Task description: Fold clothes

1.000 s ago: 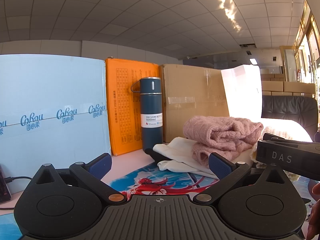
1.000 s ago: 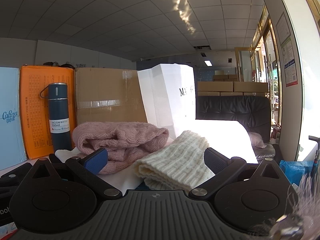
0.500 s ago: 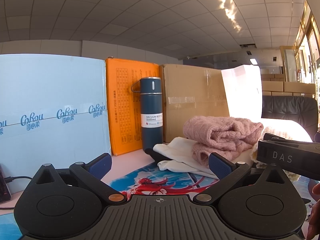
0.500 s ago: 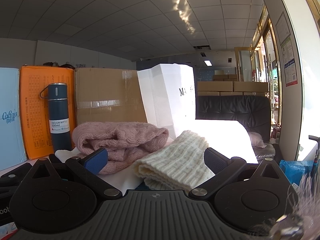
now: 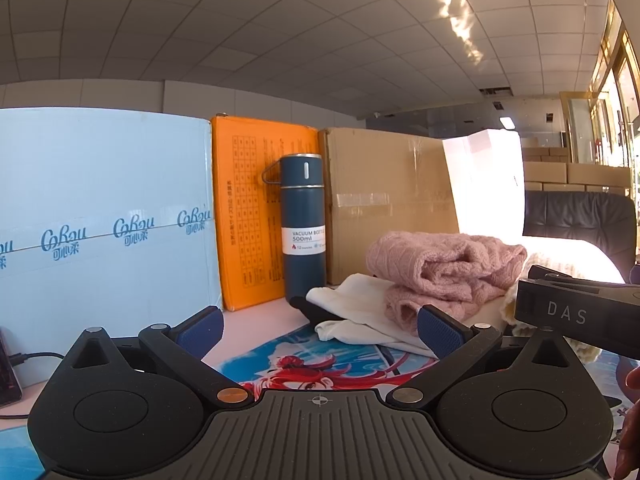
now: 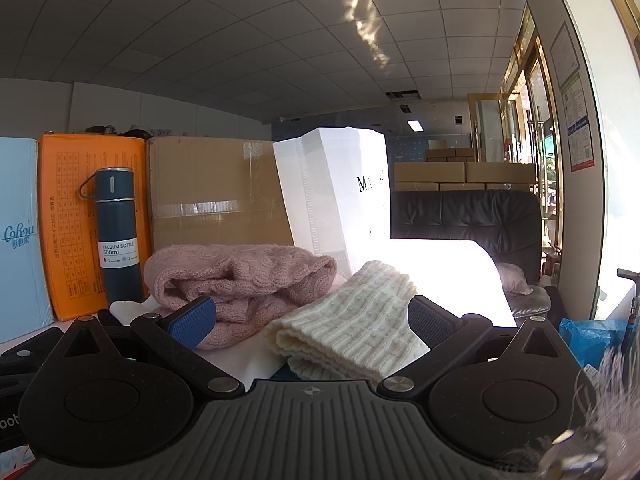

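Right now you are holding both the left gripper [image 5: 318, 326] and right gripper [image 6: 310, 316] with jaws apart and empty; the pink sweater [image 6: 240, 276] is lying bunched beside the cream knit [image 6: 356, 322], so you are risking pinching both layers together.

Left gripper [image 5: 320, 326]: black ribbed body, round discs, blue textured fingers [image 5: 436, 326], copper and silver screws. Right gripper [image 6: 312, 316]: same build, silver screws, "DAS" lettering on its side.
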Demonstrator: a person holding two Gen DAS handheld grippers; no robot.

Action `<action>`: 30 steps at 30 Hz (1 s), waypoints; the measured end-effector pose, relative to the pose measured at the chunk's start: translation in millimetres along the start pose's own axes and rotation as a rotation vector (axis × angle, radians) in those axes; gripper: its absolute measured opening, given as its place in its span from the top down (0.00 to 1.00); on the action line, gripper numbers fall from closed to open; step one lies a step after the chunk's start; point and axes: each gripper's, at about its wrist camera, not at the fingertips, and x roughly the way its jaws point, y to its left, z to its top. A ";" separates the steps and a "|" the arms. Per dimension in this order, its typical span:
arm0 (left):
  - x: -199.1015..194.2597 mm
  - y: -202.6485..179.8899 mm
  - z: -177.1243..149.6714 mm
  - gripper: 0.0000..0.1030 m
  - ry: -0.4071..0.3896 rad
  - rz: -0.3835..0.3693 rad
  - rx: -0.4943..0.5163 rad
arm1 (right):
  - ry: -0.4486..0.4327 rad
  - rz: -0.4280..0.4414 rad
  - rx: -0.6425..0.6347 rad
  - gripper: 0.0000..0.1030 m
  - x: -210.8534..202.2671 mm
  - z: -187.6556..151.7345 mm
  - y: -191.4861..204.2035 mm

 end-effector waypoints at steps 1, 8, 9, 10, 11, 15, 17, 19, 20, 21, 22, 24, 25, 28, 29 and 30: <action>-0.3 -0.1 0.0 0.00 0.000 0.000 0.000 | 0.000 0.000 0.001 0.00 -0.1 -0.2 -0.1; 0.1 -0.2 0.7 0.00 -0.001 -0.001 0.001 | 0.000 0.000 0.001 0.00 -0.3 0.0 -0.6; 0.2 -0.2 0.8 0.00 -0.001 -0.001 0.000 | 0.000 0.000 0.001 0.00 -0.3 -0.1 -0.6; 0.3 -0.1 0.9 0.00 -0.001 -0.001 0.000 | 0.001 0.000 0.000 0.00 -0.3 -0.2 -0.7; 0.4 -0.1 1.0 0.00 0.000 -0.002 0.000 | 0.001 0.000 0.000 0.00 -0.6 -0.2 -1.0; 1.9 -0.2 0.8 0.00 0.002 -0.002 0.001 | 0.001 0.000 0.000 0.00 -0.7 0.1 -0.9; 1.7 -0.2 0.4 0.00 0.001 -0.002 0.000 | 0.002 0.000 0.000 0.00 -0.2 0.3 -0.6; 1.2 -0.1 0.3 0.00 0.001 -0.002 0.000 | 0.002 0.000 -0.001 0.00 -0.1 0.2 -0.5; 0.8 0.0 0.3 0.00 0.002 -0.002 0.000 | 0.003 0.000 -0.001 0.00 -0.1 0.2 -0.4; 0.7 0.0 0.2 0.00 0.001 -0.001 -0.001 | 0.002 0.000 -0.001 0.00 0.2 0.4 -0.2; 0.5 0.1 0.1 0.00 0.000 -0.001 -0.001 | 0.002 0.000 0.000 0.00 0.3 0.5 -0.1; 0.8 0.1 -0.2 0.00 0.001 -0.002 -0.001 | 0.003 0.000 0.000 0.00 0.5 0.5 0.1; 0.9 0.2 -0.3 0.00 0.002 -0.002 -0.001 | 0.003 0.000 -0.001 0.00 0.7 0.4 0.3; 0.5 0.3 -0.6 0.00 0.000 -0.001 -0.002 | 0.003 0.000 0.000 0.00 1.1 0.5 0.3; 0.7 0.1 -0.6 0.00 0.001 -0.001 -0.001 | 0.004 0.000 0.000 0.00 1.3 0.5 0.2; 0.8 0.0 -0.6 0.00 0.002 -0.002 -0.001 | 0.004 0.000 -0.001 0.00 1.4 0.4 0.4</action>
